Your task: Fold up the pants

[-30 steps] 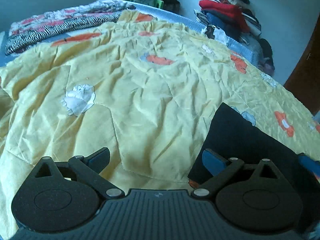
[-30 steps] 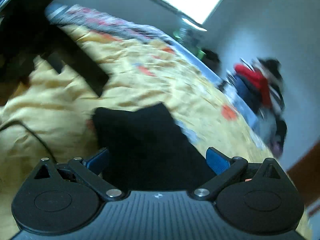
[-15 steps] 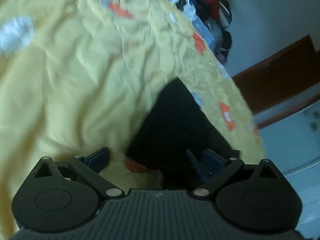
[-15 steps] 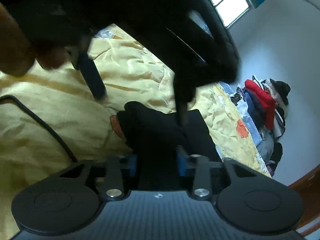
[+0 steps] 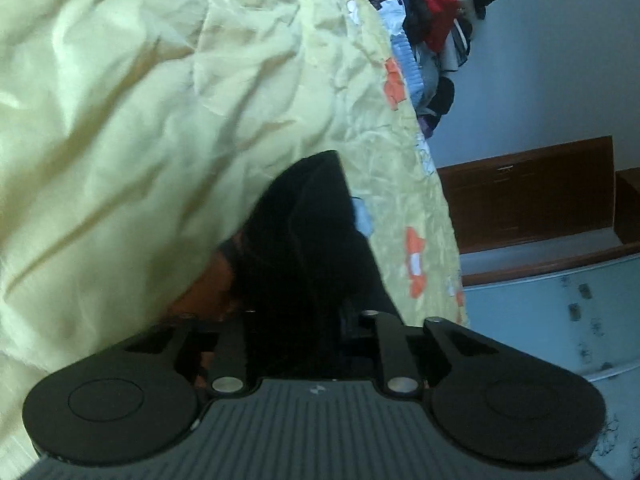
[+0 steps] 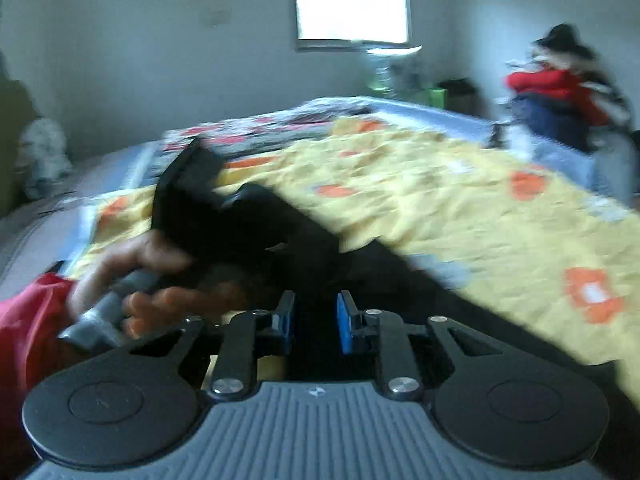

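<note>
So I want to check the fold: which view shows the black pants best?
The left wrist view: the pants are sharp, dark against the yellow bedspread, their far corner clear. The right wrist view shows the pants too, but blurred and partly behind a hand.

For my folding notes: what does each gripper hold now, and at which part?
Both the left gripper and the right gripper have just closed on the black pants, at their near edge.

Left wrist view: low, close over the yellow quilt, rolled sideways, facing along it toward the clothes pile beyond the quilt's far edge. Right wrist view: level, blurred, close above the quilt, facing the window. Both share quilt and clothes pile.
</note>
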